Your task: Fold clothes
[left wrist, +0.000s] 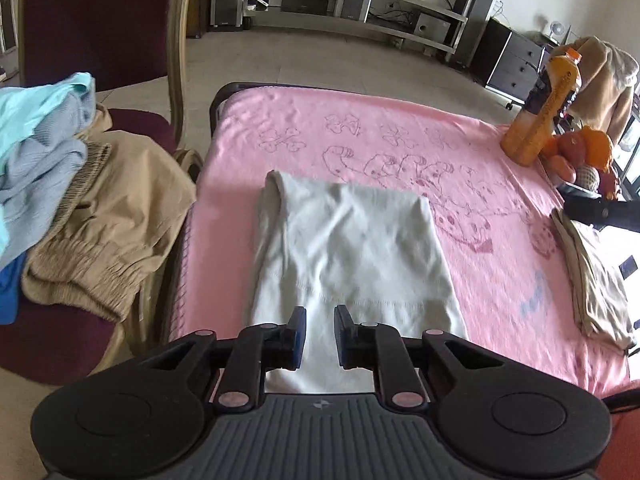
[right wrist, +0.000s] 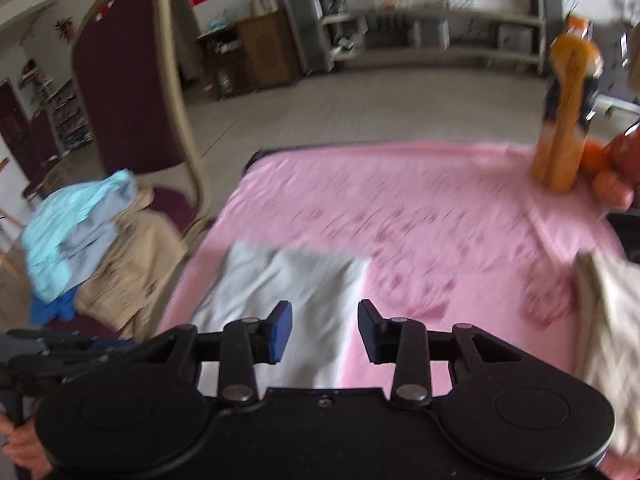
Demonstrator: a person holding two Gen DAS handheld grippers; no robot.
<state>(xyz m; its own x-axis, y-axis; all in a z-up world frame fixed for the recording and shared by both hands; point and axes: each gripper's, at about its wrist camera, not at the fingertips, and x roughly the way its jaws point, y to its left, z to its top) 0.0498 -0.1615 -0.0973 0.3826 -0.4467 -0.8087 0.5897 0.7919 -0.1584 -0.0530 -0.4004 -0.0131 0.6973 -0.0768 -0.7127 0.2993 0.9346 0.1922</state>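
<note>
The left gripper (left wrist: 320, 314) hangs just above the near hem of a folded pale grey-white cotton garment (left wrist: 348, 248), its blue-padded fingers (left wrist: 299, 330) parted by a narrow gap with nothing between them. The right gripper (right wrist: 325, 312) stands with its jaws set wider, also empty, over the right edge of the same garment (right wrist: 288, 300), where the cloth gives way to the pink printed cloth covering the table (right wrist: 440, 220). That view is smeared by motion blur. At its lower left the left gripper's black body (right wrist: 64, 354) shows, with a hand (right wrist: 22, 446) below it.

The pale garment lies flat as a long rectangle on the pink cloth (left wrist: 400, 132), at the left half of the table, its far end rolled over into a soft fold.

To the right of the garment, at the table's right edge, lies a folded beige garment (left wrist: 596, 280). Beyond it, at the far right corner, stands an orange drink bottle (left wrist: 540, 108), with a heap of oranges and red fruit (left wrist: 584, 152) just beside it.

Left of the garment, off the table, a maroon upholstered chair with a gold frame (left wrist: 100, 20) carries a pile of unfolded clothes: tan trousers with an elastic waistband (left wrist: 104, 240), a grey-blue knit (left wrist: 36, 184), a light turquoise piece (left wrist: 36, 104) on top and a bright blue scrap (left wrist: 8, 292) underneath.
</note>
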